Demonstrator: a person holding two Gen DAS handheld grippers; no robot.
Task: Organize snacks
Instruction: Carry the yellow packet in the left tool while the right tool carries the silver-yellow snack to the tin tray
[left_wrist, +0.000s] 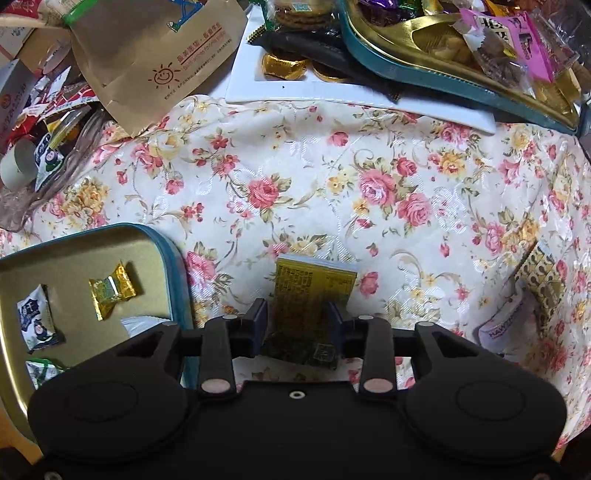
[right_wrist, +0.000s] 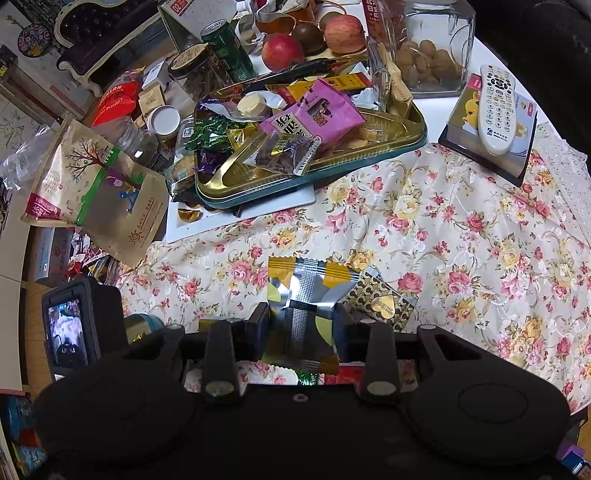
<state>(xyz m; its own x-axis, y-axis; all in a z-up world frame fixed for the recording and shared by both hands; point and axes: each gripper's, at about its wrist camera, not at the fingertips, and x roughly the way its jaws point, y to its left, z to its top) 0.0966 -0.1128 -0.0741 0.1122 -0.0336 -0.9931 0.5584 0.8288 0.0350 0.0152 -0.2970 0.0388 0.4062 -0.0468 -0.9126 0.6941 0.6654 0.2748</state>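
Left gripper (left_wrist: 297, 325): clamped on dark gold snack packet (left_wrist: 314, 291), held above floral tablecloth (left_wrist: 369, 177). Just left — open teal-rimmed tin (left_wrist: 159, 240) with gold wrapped candy (left_wrist: 112, 290) and blue-white candy (left_wrist: 37, 317) on its floor. Right gripper (right_wrist: 302, 325): clamped on silver-and-yellow snack pouch (right_wrist: 304, 299), over same cloth; gold patterned sachet (right_wrist: 382, 304) lying just right of pouch. Further back — gold tray (right_wrist: 391, 136) heaped with wrapped snacks, pink packet (right_wrist: 321, 107) on top, resting on white board (right_wrist: 295, 201). Remote control (right_wrist: 496, 107) on box at far right; brown paper bag (right_wrist: 96, 192) at left.
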